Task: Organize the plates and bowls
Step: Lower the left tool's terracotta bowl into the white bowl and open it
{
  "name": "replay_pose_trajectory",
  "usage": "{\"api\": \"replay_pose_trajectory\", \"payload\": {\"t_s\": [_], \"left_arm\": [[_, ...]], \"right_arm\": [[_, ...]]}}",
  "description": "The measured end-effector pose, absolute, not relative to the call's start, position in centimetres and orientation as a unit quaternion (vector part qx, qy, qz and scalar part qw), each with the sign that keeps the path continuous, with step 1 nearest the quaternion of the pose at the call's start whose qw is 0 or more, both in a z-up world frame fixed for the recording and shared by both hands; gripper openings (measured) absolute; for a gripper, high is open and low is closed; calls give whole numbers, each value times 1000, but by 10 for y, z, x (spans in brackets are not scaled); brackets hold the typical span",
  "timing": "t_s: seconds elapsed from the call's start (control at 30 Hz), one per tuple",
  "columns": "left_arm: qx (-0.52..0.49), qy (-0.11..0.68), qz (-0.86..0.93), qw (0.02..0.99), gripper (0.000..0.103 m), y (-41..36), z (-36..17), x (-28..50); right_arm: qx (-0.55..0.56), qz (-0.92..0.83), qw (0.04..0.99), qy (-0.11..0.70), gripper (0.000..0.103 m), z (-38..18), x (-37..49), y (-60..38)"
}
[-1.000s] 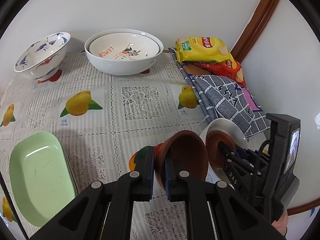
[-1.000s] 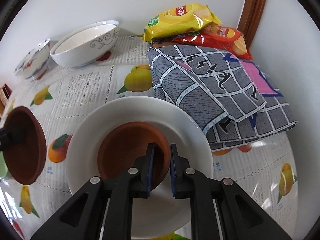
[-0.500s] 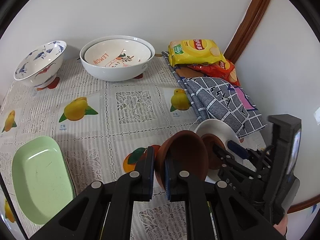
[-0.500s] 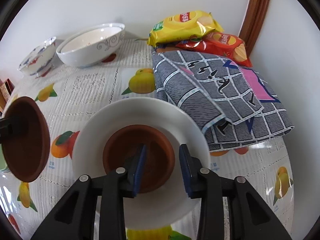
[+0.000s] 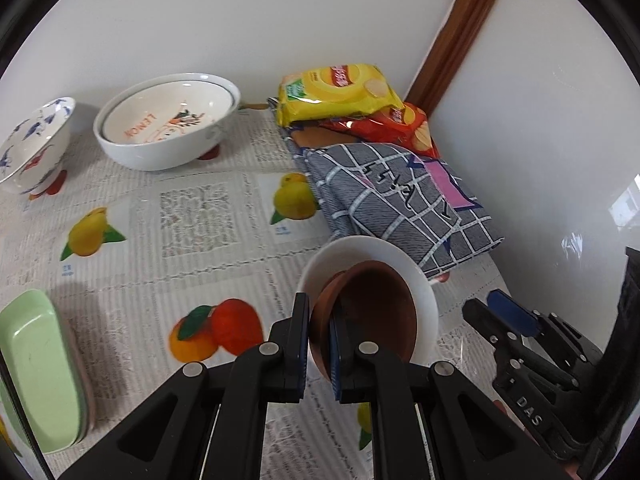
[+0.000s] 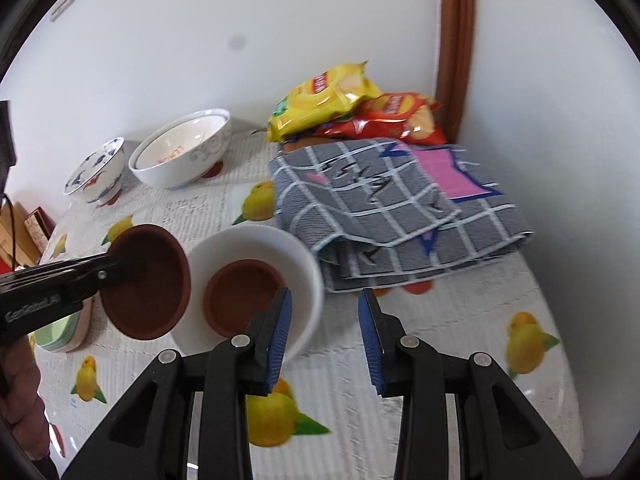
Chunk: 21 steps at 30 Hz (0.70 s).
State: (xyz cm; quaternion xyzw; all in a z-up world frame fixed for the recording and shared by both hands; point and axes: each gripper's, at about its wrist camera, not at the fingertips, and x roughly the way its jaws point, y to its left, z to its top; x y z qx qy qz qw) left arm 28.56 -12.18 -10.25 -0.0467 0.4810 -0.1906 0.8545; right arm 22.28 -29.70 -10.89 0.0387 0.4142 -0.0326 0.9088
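my left fingers (image 5: 319, 342) pinch the brittle terracotta saucer (image 5: 366, 316) by its rim, right fingers (image 6: 324, 338) open and empty, so i go gently.

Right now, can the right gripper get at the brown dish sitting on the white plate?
Probably yes. The right gripper is open and empty beside the white plate, and nothing covers the brown dish, though the left gripper's held dish hangs close.

Home dining corner, fruit-print tablecloth (image 5: 192, 208), crisp bags (image 5: 340, 94)
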Motion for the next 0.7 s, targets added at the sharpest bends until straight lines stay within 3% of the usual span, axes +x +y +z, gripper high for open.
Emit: {"api": "replay_pose_trajectory", "payload": {"t_s": [0.23,0.7], "left_arm": [[-35,493,-182,850,9,-146,-118,294],[-46,515,-180,837,11,-149,-138,307]], "right_arm": [[41,-45,909,413,44,-112,205,-325],[39,-39,910,412,44,-129,197,-324]]}}
